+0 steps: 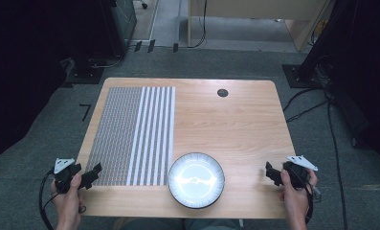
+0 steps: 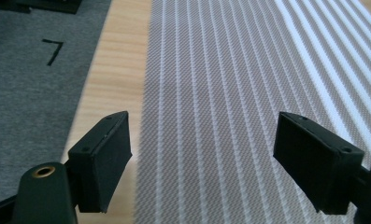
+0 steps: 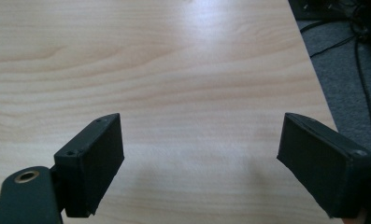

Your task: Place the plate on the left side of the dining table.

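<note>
Left gripper (image 1: 93, 175): jaws spread wide, nothing between them, held at the table's (image 1: 235, 124) near-left corner, over the near-left corner of the striped mat (image 1: 130, 136). In the left gripper view, one jaw sits over the bare wood strip along the table's left edge, the other over the mat. Right gripper (image 1: 272, 174): jaws likewise wide apart and empty, over bare wood close to the table's right edge. The bowl (image 1: 196, 179) stands at the table's near edge between both grippers, just beside the mat's near-right corner, apart from each gripper. Wood beyond the bowl lies open to the far edge.
</note>
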